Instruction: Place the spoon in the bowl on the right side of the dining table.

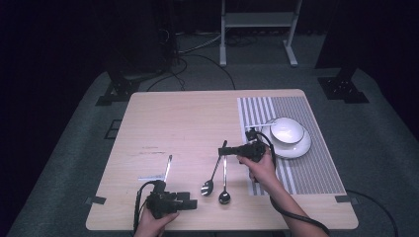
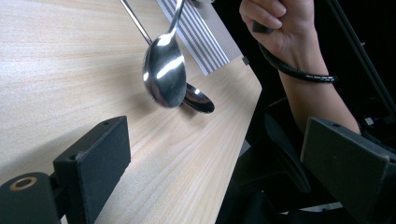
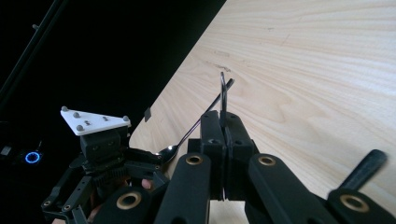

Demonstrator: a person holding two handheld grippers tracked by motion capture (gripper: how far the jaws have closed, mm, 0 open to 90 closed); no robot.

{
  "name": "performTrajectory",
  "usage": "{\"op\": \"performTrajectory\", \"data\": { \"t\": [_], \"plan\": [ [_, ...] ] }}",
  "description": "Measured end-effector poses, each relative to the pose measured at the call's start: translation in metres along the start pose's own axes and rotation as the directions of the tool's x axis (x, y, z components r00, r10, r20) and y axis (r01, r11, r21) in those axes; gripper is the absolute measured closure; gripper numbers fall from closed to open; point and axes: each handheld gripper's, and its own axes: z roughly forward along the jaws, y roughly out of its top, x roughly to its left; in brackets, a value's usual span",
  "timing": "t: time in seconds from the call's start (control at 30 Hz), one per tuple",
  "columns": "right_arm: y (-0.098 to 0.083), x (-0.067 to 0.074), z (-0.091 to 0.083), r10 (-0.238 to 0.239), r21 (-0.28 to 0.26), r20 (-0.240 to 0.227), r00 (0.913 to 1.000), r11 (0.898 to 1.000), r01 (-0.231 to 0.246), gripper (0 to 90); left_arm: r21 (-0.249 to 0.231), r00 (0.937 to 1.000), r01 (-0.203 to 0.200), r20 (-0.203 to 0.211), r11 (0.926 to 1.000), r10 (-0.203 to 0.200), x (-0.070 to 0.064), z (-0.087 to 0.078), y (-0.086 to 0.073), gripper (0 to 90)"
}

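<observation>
**Right gripper clamping a spoon handle above the bench**

The right gripper [image 1: 223, 149] is gripping the handle of a spoon [image 1: 212, 175], its jaws pressed together on it, with the bowl end hanging down towards the bench [image 1: 188, 118]. A second spoon [image 1: 224, 190] is lying just beside it. The left gripper [image 1: 190, 203] is sitting released, jaws spread, near the bench's front edge. A striped mat [image 1: 311, 168] is carrying a bowl [image 1: 286, 130] along the right edge; bare wood is lying open at the middle and the left.

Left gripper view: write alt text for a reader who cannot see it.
A shiny spoon hangs bowl-down just above the wooden table, a second spoon lying flat behind it. The left gripper has its black jaws wide apart in the foreground; a hand grips a handle at upper right.
</observation>
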Motion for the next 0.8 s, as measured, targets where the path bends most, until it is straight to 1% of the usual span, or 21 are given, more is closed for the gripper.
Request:
{"op": "performTrajectory", "data": {
  "t": [0.4, 0.53, 0.8],
  "plan": [
    [0.007, 0.003, -0.022, -0.010, -0.029, 0.015, 0.9998, 1.000, 0.011, 88.8, 0.002, 1.0000, 0.001, -0.006, 1.0000, -0.001, 0.001, 0.000, 0.000, 7.0],
    [0.007, 0.002, -0.029, -0.013, -0.036, 0.030, 0.9995, 0.999, 0.014, 88.8, 0.003, 1.0000, -0.001, -0.009, 1.0000, 0.001, 0.002, 0.000, -0.001, 7.0],
    [0.009, -0.003, -0.046, -0.002, -0.064, 0.051, 0.9987, 0.998, 0.005, 88.8, -0.004, 0.9999, 0.000, -0.016, 1.0000, 0.000, 0.002, -0.001, 0.000, 7.0]
  ]
}}
